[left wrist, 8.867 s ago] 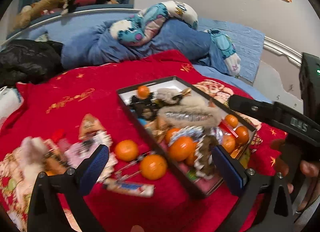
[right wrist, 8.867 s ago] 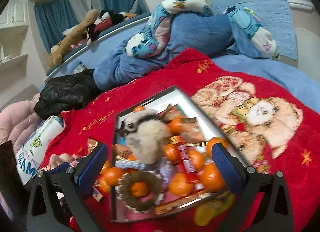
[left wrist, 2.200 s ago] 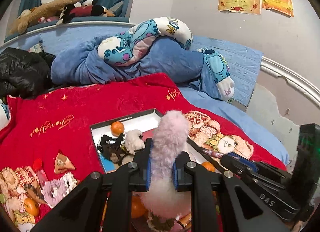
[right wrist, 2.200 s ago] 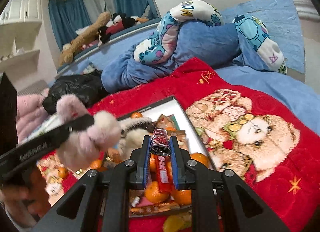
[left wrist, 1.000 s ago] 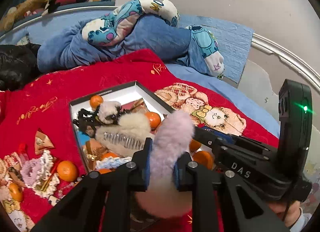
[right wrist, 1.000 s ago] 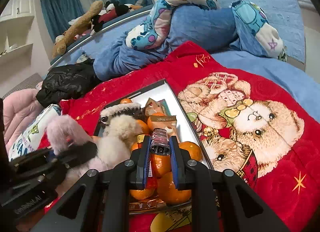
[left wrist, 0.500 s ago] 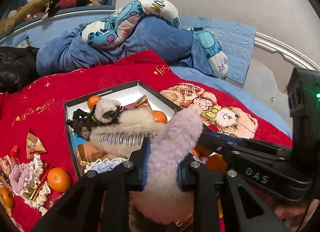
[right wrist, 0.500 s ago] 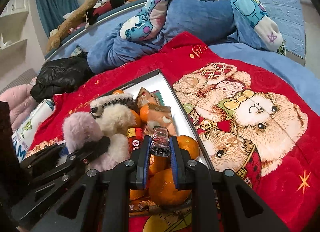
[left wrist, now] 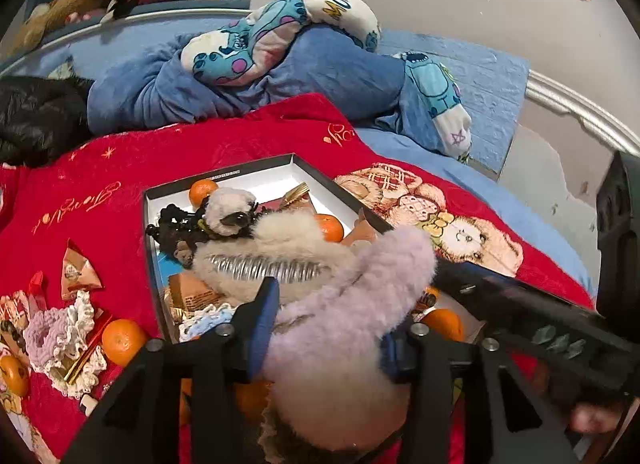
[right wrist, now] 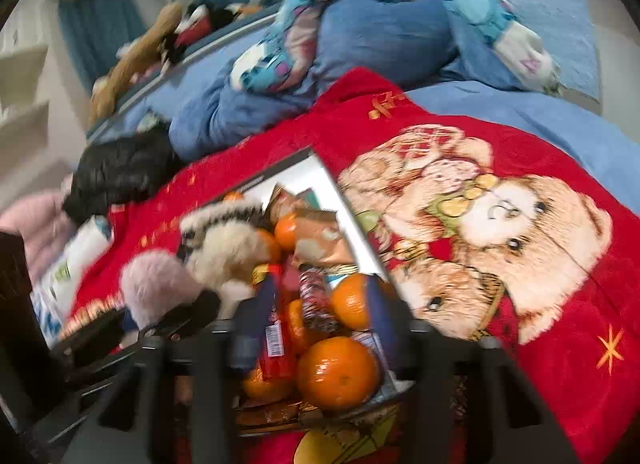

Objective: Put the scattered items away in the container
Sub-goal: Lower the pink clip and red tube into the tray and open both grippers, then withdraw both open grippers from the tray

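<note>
A black-rimmed box [left wrist: 224, 176] lies on the red blanket, filled with oranges, snack packets and a cream fluffy hair clip [left wrist: 276, 260]. My left gripper [left wrist: 328, 320] is over the box's near end, its jaws parted around a pink fluffy item [left wrist: 360, 296] that still rests between them. My right gripper [right wrist: 320, 304] is open over the same box [right wrist: 336, 192]; a dark red wrapped candy [right wrist: 314, 296] lies below it among the oranges [right wrist: 338, 372]. The pink fluffy item also shows in the right wrist view [right wrist: 156, 284].
Left of the box, an orange [left wrist: 124, 340], a lilac lace scrunchie [left wrist: 52, 336] and snack packets [left wrist: 78, 272] lie on the blanket. Blue bedding and a plush pillow [left wrist: 280, 36] fill the back. A black jacket [left wrist: 36, 116] lies at far left.
Both grippers have opened. The right one released the wrapped candy into the box and the view is blurred from motion. The left jaws have spread around the pink fluffy item.
</note>
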{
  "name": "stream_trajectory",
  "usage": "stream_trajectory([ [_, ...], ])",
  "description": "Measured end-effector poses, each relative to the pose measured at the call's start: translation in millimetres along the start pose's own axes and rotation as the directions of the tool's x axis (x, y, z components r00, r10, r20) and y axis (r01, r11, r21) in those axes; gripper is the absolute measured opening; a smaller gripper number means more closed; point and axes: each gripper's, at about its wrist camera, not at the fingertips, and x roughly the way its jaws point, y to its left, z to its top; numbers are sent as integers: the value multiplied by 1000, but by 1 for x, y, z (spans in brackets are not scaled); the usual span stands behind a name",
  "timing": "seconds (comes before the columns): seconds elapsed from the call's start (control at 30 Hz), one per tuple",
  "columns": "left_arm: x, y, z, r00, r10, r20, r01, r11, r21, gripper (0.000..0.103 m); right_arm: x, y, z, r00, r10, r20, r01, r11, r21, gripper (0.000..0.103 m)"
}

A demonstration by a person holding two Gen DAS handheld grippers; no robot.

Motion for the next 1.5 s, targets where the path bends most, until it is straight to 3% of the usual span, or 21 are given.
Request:
stream_trajectory([
  [0.03, 0, 0, 1, 1000, 0, -12, 0, 1000, 0, 48, -4, -4, 2, 1000, 14, 14, -14, 1000, 24, 67],
  [0.1, -2, -1, 2, 1000, 3, -23, -3, 1000, 7, 48, -14, -11, 5, 999, 20, 50, -24, 997, 70, 89],
  [0.17, -4, -3, 3, 1000, 9, -18, -9, 1000, 15, 59, -23, -17, 6, 996, 7, 85, -17, 993, 117, 103],
  [0.23, -8, -5, 4, 1000, 15, -7, -15, 1000, 21, 85, -29, -21, 7, 994, 10, 109, -26, 988, 152, 103],
  [0.4, -17, -7, 8, 1000, 14, 13, -14, 999, 38, 103, -32, -22, 7, 994, 1, 107, -20, 985, 173, 103],
  [0.63, -25, -2, 15, 999, 38, 23, -39, 999, 35, 103, -36, -1, 5, 991, -49, 124, 39, 996, 78, 103],
  [0.83, -50, 10, 17, 995, 85, 53, -87, 996, 34, 103, -48, 20, 1, 988, -27, 153, 21, 999, 36, 103],
  [1.0, -87, 32, 4, 995, 74, 60, -77, 996, 41, 103, -59, 46, -6, 981, -5, 193, 2, 1000, 15, 103],
  [1.1, -108, 49, -4, 987, 100, 127, -106, 994, 40, 103, -58, 65, -12, 979, 14, 206, -18, 1000, 17, 103],
  [1.23, -111, 62, -2, 989, 60, 137, -60, 998, -5, 103, -53, 86, -17, 977, 8, 212, -5, 1000, -13, 103],
  [1.5, -115, 50, -4, 979, 57, 197, -67, 997, 46, 103, -65, 85, -25, 969, -37, 245, 47, 998, -36, 103],
])
